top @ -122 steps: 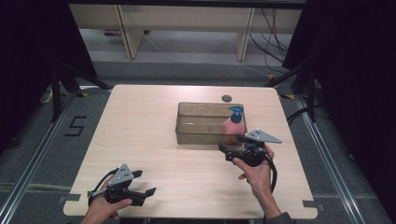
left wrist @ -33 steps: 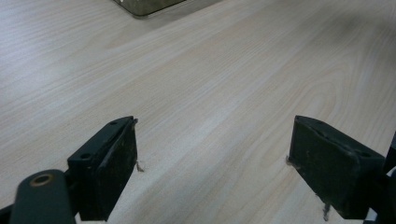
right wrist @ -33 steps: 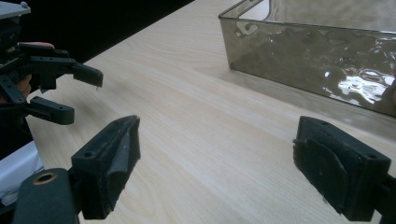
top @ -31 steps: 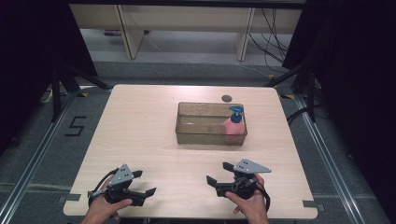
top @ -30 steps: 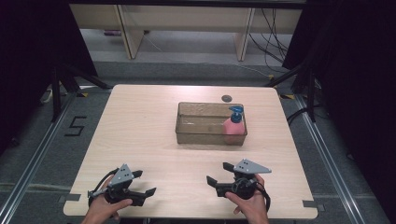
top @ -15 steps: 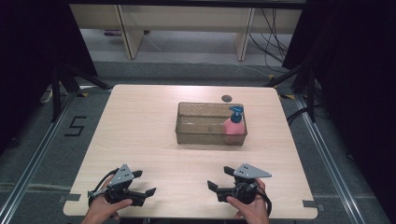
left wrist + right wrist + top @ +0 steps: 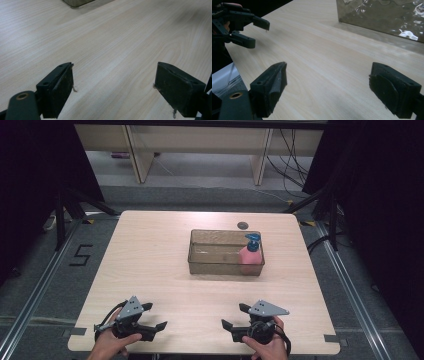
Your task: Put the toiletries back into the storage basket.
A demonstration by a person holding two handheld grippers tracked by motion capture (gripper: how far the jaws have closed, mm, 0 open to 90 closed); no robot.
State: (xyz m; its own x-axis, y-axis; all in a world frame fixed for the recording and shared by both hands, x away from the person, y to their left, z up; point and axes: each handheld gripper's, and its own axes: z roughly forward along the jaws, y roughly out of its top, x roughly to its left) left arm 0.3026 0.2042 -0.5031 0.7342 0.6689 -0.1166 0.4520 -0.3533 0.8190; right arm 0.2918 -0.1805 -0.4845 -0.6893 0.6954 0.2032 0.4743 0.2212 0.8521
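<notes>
I hold both grippers low at the worktop's [image 7: 150,250] near edge, jaws wide and empty. Left gripper [image 7: 154,316], right gripper [image 7: 234,316]. The bottle [image 7: 250,256] stands upright in the bin [image 7: 215,265], well ahead of the right gripper, contained and clear.

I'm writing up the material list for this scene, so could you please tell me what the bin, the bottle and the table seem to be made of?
Bin: probably clear, brown-tinted plastic, glossy; the tabletop shows through its walls and they catch highlights.
Bottle: likely pink plastic with a blue pump top; too small to judge the finish.
Table: pale wood or wood-look laminate, matte, with visible grain lines.
</notes>
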